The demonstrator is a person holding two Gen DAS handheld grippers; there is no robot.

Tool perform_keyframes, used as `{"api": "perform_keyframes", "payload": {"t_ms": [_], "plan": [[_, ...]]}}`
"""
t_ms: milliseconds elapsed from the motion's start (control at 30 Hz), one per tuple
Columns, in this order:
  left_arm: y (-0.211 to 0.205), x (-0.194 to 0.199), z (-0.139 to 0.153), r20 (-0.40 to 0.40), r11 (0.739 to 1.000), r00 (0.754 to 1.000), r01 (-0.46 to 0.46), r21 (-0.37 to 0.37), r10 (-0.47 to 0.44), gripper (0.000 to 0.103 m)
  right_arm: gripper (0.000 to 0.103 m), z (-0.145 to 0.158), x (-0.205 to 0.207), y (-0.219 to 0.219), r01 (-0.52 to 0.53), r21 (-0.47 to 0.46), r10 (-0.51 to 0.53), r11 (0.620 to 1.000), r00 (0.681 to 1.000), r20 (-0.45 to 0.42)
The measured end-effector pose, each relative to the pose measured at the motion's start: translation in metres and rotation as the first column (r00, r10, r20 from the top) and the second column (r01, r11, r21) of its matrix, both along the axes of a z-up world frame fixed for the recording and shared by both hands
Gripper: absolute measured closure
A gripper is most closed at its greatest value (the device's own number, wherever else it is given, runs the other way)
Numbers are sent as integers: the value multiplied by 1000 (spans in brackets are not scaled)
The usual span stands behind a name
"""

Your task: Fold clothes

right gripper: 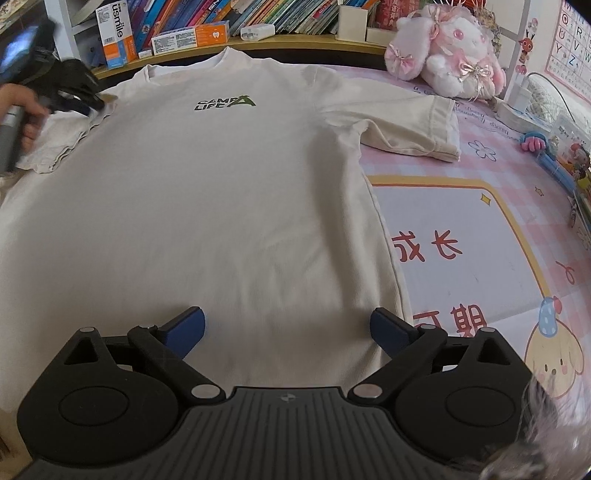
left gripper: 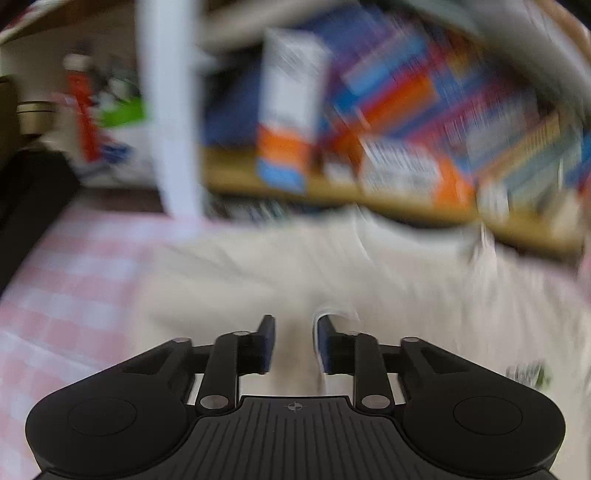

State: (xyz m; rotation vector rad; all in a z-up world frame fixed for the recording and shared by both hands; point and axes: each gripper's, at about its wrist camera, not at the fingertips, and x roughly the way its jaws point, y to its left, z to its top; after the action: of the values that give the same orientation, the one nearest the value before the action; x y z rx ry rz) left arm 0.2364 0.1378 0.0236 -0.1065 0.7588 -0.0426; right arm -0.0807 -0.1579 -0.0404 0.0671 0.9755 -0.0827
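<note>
A cream T-shirt (right gripper: 207, 192) lies spread flat, print side up, on a pink checked table cover (right gripper: 491, 155). The right gripper (right gripper: 287, 328) hovers over the shirt's lower hem, its blue pads spread wide with nothing between them; the hem's corner sits just beside its right-hand pad. Ahead of it the shirt runs up to the collar, with a green and black chest print (right gripper: 225, 103) — beyond that, a shelf of books (right gripper: 258, 14). Ahead and to its right sits a pink plush rabbit (right gripper: 443, 48).

The left gripper (left gripper: 293, 345) is at the shirt's far sleeve, held by a hand (right gripper: 26, 114). Its own view is heavily blurred; its pads stand a little apart over cream cloth — nothing seems pinched between them. A fold of white fabric (left gripper: 334, 317) lies against the outer side of its right-hand pad.
</note>
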Motion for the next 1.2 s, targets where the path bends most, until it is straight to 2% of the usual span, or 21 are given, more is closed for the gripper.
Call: {"api": "perform_keyframes", "payload": {"t_ms": [67,200,267,333,400,533,567,600,633,667,700,733,767,833,867,933,1000,1067,1100,1133,1200], "plan": [[33,5,7,8,995,995,-97,-1,97,73,6,0,0,0,3,1,-3,1000,1000,0],[78,29,-6,-126,985,978,-169,-15,166,73,6,0,1,2,17,-1,-17,1000,1000,-2],[87,34,-8,-138,985,979,-161,-63,151,73,6,0,1,3,30,-1,-30,1000,999,-9],[92,30,-1,-109,981,986,-137,-136,123,73,6,1,2,4,44,-1,-44,999,999,-18],[93,27,4,-83,977,992,-109,-182,95,64,6,1,1,5,56,-1,-56,998,998,-23],[70,34,-1,-117,985,992,-58,-163,39,66,6,1,-1,7,82,-2,-82,997,996,-25],[61,35,-5,-141,982,990,-47,-184,21,69,5,1,0,7,90,-2,-90,996,996,-28],[49,35,-6,-154,968,987,-5,-250,-35,70,5,1,1,8,99,-2,-99,995,995,-30],[35,31,-4,-149,936,981,64,-345,-122,69,5,1,2,9,104,-2,-104,995,994,-32],[20,28,-3,-134,890,969,130,-437,-208,67,5,1,2,10,108,-2,-108,994,994,-33],[6,23,1,-105,846,952,199,-495,-286,65,5,1,3,11,109,-2,-109,994,993,-33],[-7,18,8,-66,810,932,273,-519,-357,64,5,1,4,12,111,-2,-111,994,993,-33],[-13,14,13,-41,794,921,311,-523,-387,64,5,1,5,12,114,-2,-114,994,993,-35],[-8,10,21,-27,817,930,307,-488,-366,64,5,1,6,13,120,-1,-120,993,992,-38],[-1,11,22,-33,847,941,288,-447,-337,64,5,1,6,13,123,-1,-123,992,992,-39],[24,18,18,-64,930,970,204,-306,-234,65,5,1,4,13,124,-1,-124,992,992,-36],[49,25,14,-77,981,989,112,-156,-126,70,5,0,1,13,123,-1,-123,992,992,-30],[71,32,8,-91,999,995,33,-26,-35,70,5,0,0,13,124,-2,-124,992,992,-29],[77,37,0,-122,1000,992,22,2,-21,70,5,0,0,13,125,-2,-125,992,992,-30],[83,41,-6,-143,1000,990,11,10,-10,70,5,0,0,14,126,-2,-126,992,992,-31],[91,46,-15,-164,1000,986,-10,-25,6,70,5,0,-1,14,128,-2,-128,992,991,-33]]}}
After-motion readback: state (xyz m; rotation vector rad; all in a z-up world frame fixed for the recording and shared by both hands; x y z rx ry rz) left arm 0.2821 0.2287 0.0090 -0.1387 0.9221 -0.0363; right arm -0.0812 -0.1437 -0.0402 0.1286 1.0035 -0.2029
